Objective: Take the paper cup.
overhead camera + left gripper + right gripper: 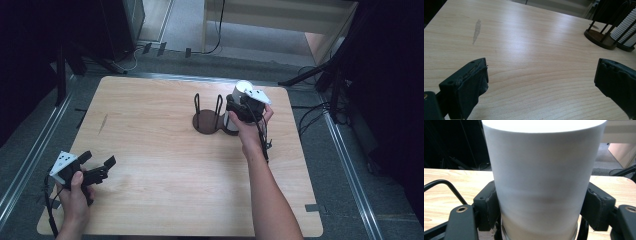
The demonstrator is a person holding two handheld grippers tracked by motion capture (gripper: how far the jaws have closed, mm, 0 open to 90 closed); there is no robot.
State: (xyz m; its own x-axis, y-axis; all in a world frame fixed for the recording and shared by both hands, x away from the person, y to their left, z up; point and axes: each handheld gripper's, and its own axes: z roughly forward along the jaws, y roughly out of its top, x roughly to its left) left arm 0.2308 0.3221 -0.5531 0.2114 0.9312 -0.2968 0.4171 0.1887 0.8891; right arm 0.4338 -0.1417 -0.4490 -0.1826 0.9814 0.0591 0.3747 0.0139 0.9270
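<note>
Jaws of my right gripper [541, 212] press both sides of the white cup [541, 177], upright in the dark wire holder [209, 120]. My left gripper [541, 87] rests open over the wooden table [165, 165].

Bare table [165, 175] between claws; wire rack [207, 117] with white cup stack [239, 107] blocks far right.
</note>
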